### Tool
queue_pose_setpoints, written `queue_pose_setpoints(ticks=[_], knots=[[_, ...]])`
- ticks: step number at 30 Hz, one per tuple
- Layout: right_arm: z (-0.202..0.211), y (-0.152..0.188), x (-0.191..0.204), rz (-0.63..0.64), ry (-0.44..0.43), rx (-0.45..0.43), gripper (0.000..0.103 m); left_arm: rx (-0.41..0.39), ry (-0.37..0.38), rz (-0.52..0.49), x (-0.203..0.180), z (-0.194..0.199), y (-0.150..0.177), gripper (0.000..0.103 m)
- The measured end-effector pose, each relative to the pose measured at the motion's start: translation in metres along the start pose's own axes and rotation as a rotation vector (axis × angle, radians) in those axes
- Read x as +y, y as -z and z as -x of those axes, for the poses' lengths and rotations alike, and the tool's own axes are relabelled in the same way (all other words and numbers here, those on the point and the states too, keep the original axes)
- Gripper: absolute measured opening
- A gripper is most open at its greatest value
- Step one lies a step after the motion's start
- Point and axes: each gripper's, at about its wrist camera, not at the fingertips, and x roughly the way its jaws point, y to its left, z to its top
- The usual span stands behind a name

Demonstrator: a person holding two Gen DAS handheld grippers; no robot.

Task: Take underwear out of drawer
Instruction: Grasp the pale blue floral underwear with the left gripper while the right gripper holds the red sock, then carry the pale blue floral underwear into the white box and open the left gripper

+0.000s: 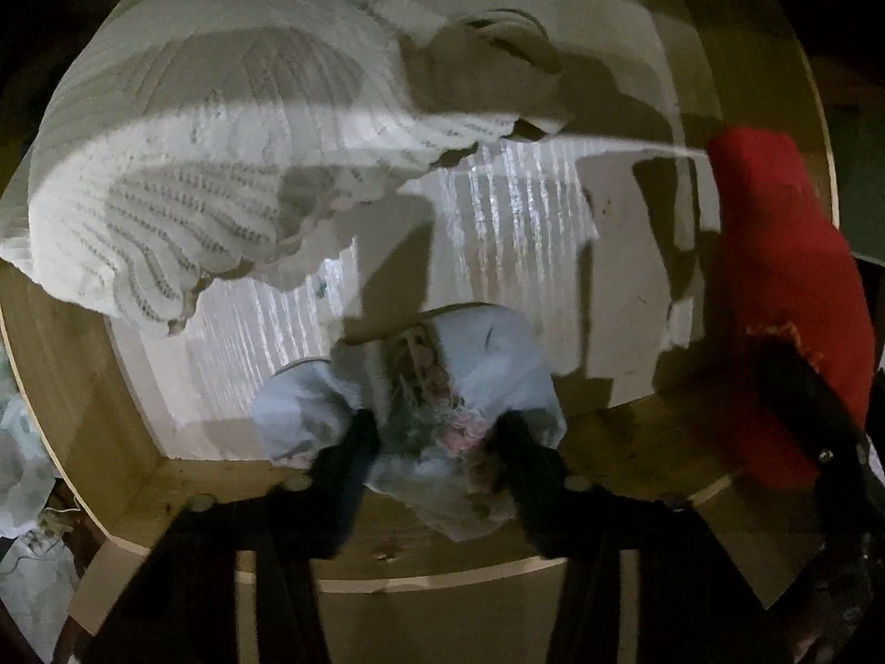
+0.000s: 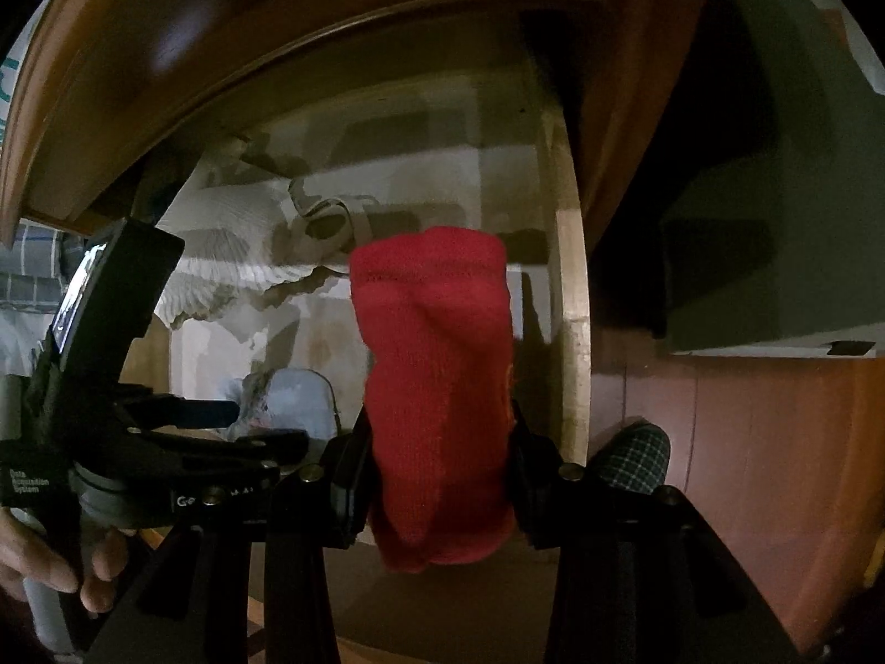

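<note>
The open wooden drawer (image 1: pixel 138 476) has a pale lined bottom. My left gripper (image 1: pixel 437 431) is shut on a light blue floral underwear (image 1: pixel 487 354) and holds it over the drawer's near edge. My right gripper (image 2: pixel 437 459) is shut on a red knit garment (image 2: pixel 437 376), held above the drawer's right side; it also shows in the left wrist view (image 1: pixel 785 276). A white ribbed knit garment (image 1: pixel 210 166) lies in the drawer's back left, also in the right wrist view (image 2: pixel 221 243). The left gripper shows in the right wrist view (image 2: pixel 221 420) with the blue underwear (image 2: pixel 298 398).
A beige strap piece (image 1: pixel 498 55) lies at the drawer's back. The dresser's brown wooden front (image 2: pixel 166 55) overhangs the drawer. A dark grey box (image 2: pixel 774 221) stands at right on a reddish wood floor (image 2: pixel 746 442). Patterned cloth (image 1: pixel 22 470) lies left of the drawer.
</note>
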Motion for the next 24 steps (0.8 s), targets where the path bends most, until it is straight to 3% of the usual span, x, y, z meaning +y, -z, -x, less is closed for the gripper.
queue_pose_setpoints(ticks=[6,9,24], knots=[[-0.004,-0.001,0.007,0.024,0.003,-0.009,0.038,-0.056,0.023,0.005,0.004,0.003,0.018,0.021],[-0.003,-0.001,0.007,0.024,-0.007,-0.015,0.038,-0.095,-0.016,-0.019,0.007,0.012,0.027,0.020],[-0.006,0.000,0.006,0.021,0.037,-0.033,0.038,-0.305,-0.070,-0.056,0.005,0.081,0.090,0.020]])
